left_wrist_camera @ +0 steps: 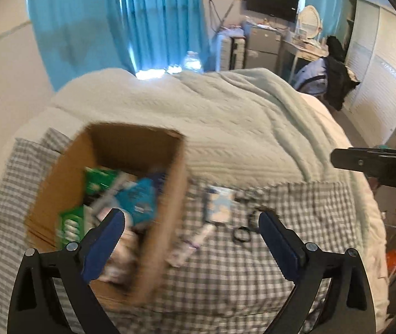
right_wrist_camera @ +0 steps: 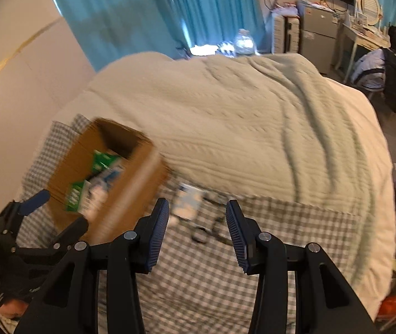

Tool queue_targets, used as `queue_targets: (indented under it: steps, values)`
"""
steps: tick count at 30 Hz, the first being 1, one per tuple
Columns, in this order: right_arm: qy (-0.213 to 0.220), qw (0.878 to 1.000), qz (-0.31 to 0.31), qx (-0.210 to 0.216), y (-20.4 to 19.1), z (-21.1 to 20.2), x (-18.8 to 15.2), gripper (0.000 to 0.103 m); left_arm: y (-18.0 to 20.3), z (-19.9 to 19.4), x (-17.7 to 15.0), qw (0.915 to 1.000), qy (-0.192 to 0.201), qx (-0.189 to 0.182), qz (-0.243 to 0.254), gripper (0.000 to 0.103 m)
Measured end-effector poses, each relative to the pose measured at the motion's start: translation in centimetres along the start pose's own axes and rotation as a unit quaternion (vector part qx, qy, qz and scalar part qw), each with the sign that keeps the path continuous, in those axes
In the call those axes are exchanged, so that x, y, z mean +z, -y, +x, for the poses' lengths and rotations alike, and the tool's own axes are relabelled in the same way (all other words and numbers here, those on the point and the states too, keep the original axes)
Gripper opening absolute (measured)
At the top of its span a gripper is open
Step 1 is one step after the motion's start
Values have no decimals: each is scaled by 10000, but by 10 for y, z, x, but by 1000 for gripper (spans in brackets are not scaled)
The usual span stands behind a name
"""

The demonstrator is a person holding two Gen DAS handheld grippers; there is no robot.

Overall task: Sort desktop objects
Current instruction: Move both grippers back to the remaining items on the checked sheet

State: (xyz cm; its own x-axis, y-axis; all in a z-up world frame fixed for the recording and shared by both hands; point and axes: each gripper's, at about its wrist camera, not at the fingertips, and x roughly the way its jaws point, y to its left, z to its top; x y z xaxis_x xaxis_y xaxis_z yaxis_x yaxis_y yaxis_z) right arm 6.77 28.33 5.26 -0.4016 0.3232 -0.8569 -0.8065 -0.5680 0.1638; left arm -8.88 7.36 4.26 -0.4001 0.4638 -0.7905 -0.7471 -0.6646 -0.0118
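Both views motion-blurred. Left gripper (left_wrist_camera: 189, 220) jaws spread wide, nothing between them; it hangs above the checked cloth (left_wrist_camera: 225, 272) with its left finger (left_wrist_camera: 106, 239) over the near right corner of the box (left_wrist_camera: 167, 211) and its right finger over the cloth. Box is open-topped cardboard, on the cloth at left, holding green packs (left_wrist_camera: 97, 181) and a blue pack (left_wrist_camera: 139, 200); other contents too blurred to identify. Loose items lie on the cloth just right of the box, between and ahead of the left fingers: a pale blue packet (left_wrist_camera: 218, 204), a white tube (left_wrist_camera: 203, 236), dark rings (left_wrist_camera: 241, 233). Right gripper (right_wrist_camera: 197, 213) jaws also apart and empty, above the cloth; the packet (right_wrist_camera: 188, 204) and dark rings (right_wrist_camera: 199, 235) sit in the gap ahead of its fingertips, the box (right_wrist_camera: 131, 194) to its left. Left gripper (right_wrist_camera: 56, 208) visible low at left in the right view. Pale blanket (left_wrist_camera: 239, 117) lies beyond the cloth.
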Motion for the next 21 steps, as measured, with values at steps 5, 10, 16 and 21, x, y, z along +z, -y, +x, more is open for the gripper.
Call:
queue_targets:
  steps: [5,10,16,21]
  values:
    - [-290,9995,-5,-147,34,20,-10,43,38,45,-31,9994,-249,-50,240,99]
    - [-524,9984,109,-195,65,47,-17,43,60,86,-48,9966,-564,89,599,99]
    - [-1054,9938,309,-163,93,102,-29,43,57,139,-70,9964,-844,2,-63,99]
    - [-1426,9894,256,-61,94,149,-41,43,58,174,-87,9918,-1045,-115,-730,98]
